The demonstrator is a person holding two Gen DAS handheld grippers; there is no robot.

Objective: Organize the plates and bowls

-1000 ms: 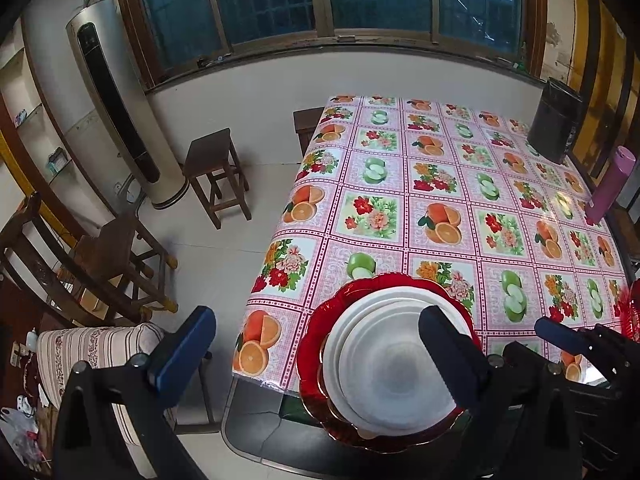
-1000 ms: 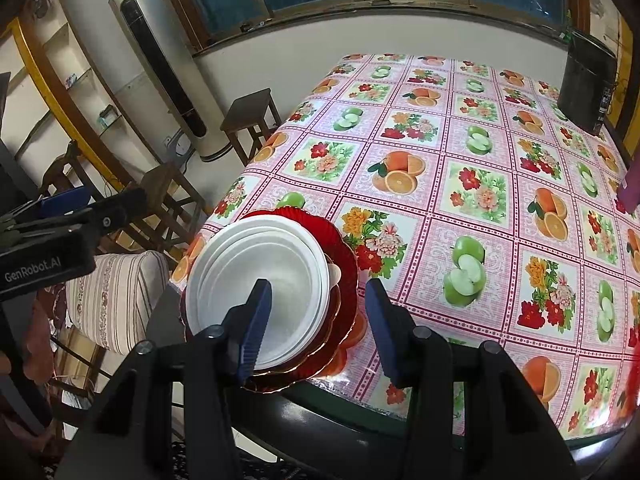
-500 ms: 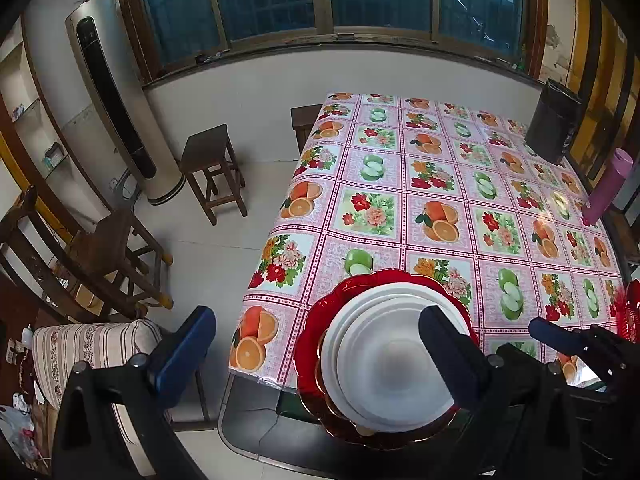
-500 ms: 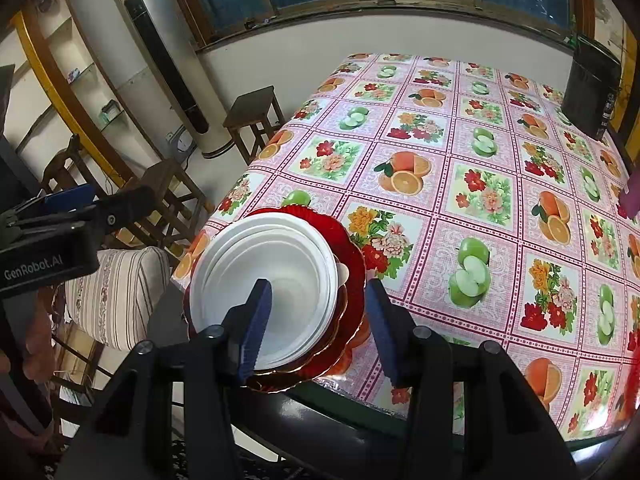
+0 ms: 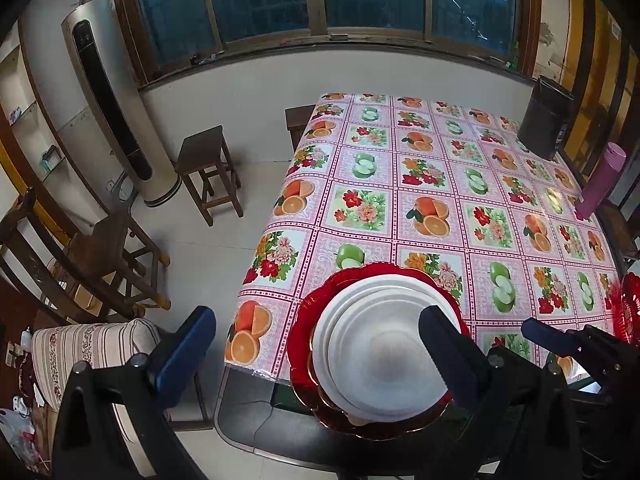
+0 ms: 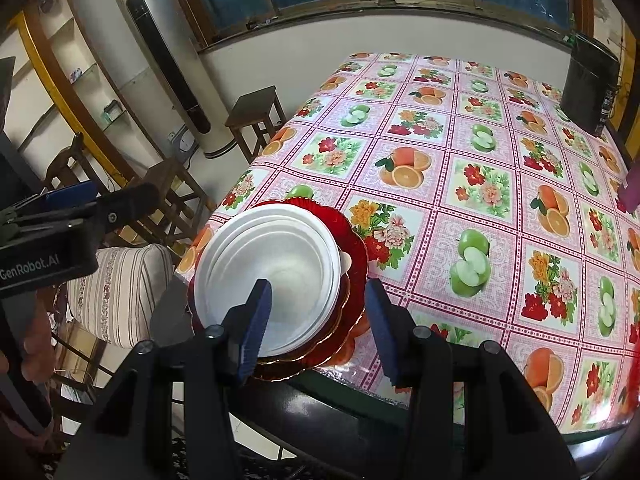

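A stack of white plates [image 5: 376, 344] [image 6: 272, 268] rests on scalloped red plates [image 5: 304, 344] [image 6: 352, 248] at the near left corner of the table [image 5: 440, 184] [image 6: 460, 152]. My left gripper [image 5: 316, 344] is open and empty, held above the corner, its right finger over the white stack. My right gripper [image 6: 318, 320] is open and empty, hovering over the near right rim of the stack. Another red dish [image 5: 630, 304] shows at the right edge of the left wrist view.
The table has a fruit-and-flower oilcloth. A black box [image 5: 546, 120] [image 6: 588, 84] and a purple bottle [image 5: 600, 182] stand at the far right. Wooden stools [image 5: 208, 164] [image 6: 256, 116], chairs [image 5: 100, 256] and a striped cushion [image 5: 92, 348] [image 6: 120, 288] stand left of the table.
Both grippers have drawn back and up slightly from the plates. The stack has not moved.
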